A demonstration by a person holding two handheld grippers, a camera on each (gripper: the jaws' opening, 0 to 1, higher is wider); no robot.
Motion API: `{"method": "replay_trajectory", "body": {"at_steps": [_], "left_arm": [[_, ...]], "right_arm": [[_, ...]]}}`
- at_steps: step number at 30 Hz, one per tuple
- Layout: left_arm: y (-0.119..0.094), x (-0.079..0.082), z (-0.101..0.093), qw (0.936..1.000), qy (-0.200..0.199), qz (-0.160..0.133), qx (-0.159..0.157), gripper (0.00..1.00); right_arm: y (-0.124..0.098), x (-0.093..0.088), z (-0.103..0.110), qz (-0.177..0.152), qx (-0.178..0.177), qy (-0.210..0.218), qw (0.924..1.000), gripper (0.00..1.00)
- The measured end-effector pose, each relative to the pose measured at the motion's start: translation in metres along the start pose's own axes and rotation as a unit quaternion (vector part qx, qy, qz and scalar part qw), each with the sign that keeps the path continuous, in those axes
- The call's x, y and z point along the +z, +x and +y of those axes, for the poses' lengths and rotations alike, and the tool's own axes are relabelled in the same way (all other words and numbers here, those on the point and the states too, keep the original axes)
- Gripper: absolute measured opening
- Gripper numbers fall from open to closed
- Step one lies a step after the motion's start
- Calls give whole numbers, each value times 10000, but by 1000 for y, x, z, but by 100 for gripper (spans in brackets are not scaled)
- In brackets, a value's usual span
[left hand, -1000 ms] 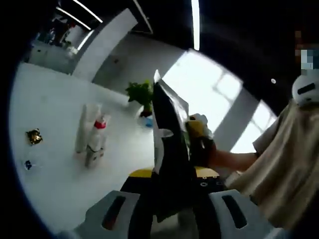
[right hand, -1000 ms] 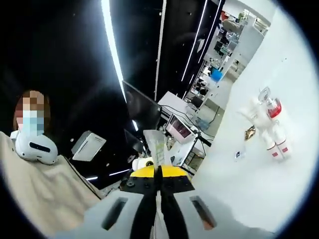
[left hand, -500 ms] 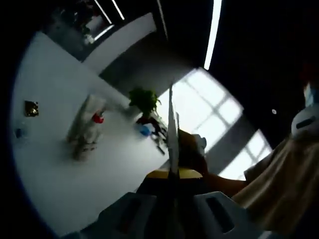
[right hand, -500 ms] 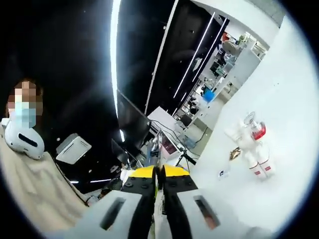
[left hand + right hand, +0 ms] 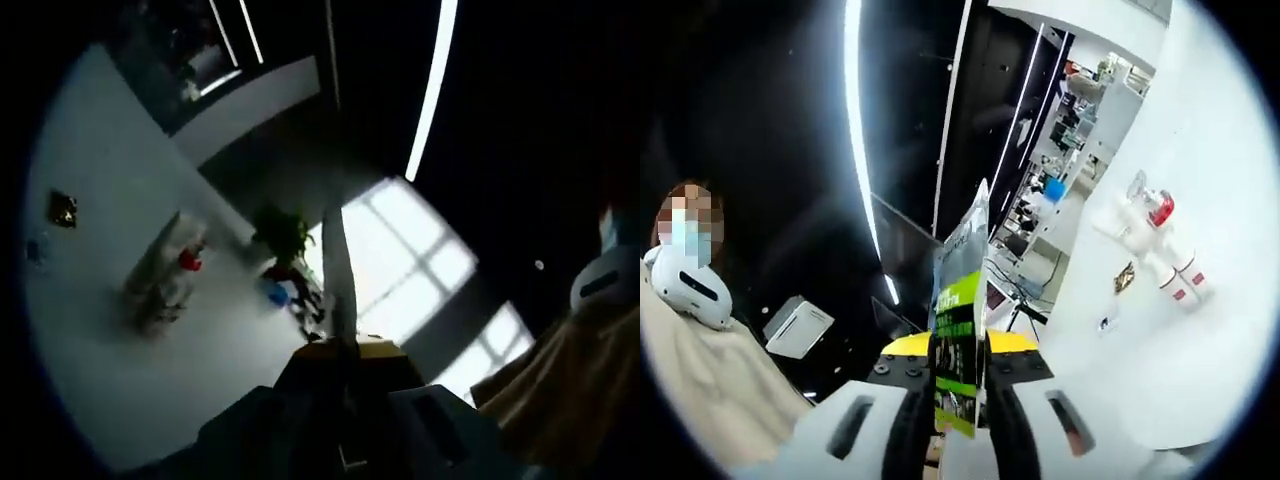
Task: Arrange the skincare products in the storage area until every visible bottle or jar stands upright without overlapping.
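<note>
Presently listed: right gripper (image 5: 958, 395), jaws closed on a flat sachet (image 5: 958, 330) with a green and black printed face, held raised off the white table (image 5: 1160, 330). Left gripper (image 5: 345, 400), jaws pinched on a thin pale packet (image 5: 338, 285) seen edge-on. Skincare bottles (image 5: 1160, 245), white with one red cap, stand clustered together on the table, well apart from both grippers; also visible in the left gripper view (image 5: 165, 275). Small gold item (image 5: 62, 208) lies near them. Potted plant (image 5: 283, 235) at the table's far edge.
</note>
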State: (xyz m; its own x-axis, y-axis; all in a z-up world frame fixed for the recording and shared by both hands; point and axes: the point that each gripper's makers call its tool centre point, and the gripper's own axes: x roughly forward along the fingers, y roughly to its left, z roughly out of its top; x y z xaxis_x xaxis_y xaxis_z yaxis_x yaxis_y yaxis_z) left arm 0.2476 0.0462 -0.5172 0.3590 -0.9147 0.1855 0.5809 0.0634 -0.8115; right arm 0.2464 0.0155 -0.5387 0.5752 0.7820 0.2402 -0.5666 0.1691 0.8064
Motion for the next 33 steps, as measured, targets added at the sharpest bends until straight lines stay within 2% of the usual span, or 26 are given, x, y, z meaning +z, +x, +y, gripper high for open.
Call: {"method": "replay_trajectory", "body": {"at_steps": [2, 6, 8, 11, 15, 17, 19, 21, 22, 23, 25, 29, 33], "left_arm": [[-1, 6, 1, 10000, -14, -66, 10, 0], [-4, 10, 6, 9999, 25, -88, 114, 0], [-7, 14, 11, 9997, 2, -164, 200, 0], [-10, 17, 12, 9995, -30, -245, 179, 0], [-10, 21, 11, 9996, 43, -232, 153, 0], [-11, 22, 16, 9994, 144, -194, 261, 1], [-13, 18, 24, 9985, 323, -16, 431, 5], [-16, 6, 30, 9970, 423, 345, 542, 12], [-19, -4, 33, 9955, 431, 618, 580, 13], [-21, -9, 34, 9949, 430, 682, 605, 15], [-23, -8, 36, 9956, 405, 568, 621, 13], [-28, -7, 42, 9970, 109, 327, 687, 8], [-32, -4, 45, 9971, -37, 178, 733, 1]], "right_arm": [[1, -5, -4, 18, -51, 22, 10000, 14], [6, 1, -3, -197, -28, 93, 9998, 10], [9, 8, 6, -407, 201, 102, 9989, 4], [13, 6, 9, -408, 209, 36, 9989, 3], [18, 7, 8, -437, 292, 396, 9978, 2], [20, 7, 6, -433, 267, 442, 9977, 2], [22, 6, 4, -396, 211, 491, 9978, 1], [24, 5, 1, -375, 157, 523, 9978, 1], [25, 4, -2, -336, 88, 506, 9981, 1], [26, 2, -4, -291, 50, 475, 9984, 1], [26, -1, -9, -213, -12, 489, 9986, 1], [27, -6, -15, -190, -108, 550, 9982, 1], [29, -11, -31, -79, -463, 612, 9970, 1]]}}
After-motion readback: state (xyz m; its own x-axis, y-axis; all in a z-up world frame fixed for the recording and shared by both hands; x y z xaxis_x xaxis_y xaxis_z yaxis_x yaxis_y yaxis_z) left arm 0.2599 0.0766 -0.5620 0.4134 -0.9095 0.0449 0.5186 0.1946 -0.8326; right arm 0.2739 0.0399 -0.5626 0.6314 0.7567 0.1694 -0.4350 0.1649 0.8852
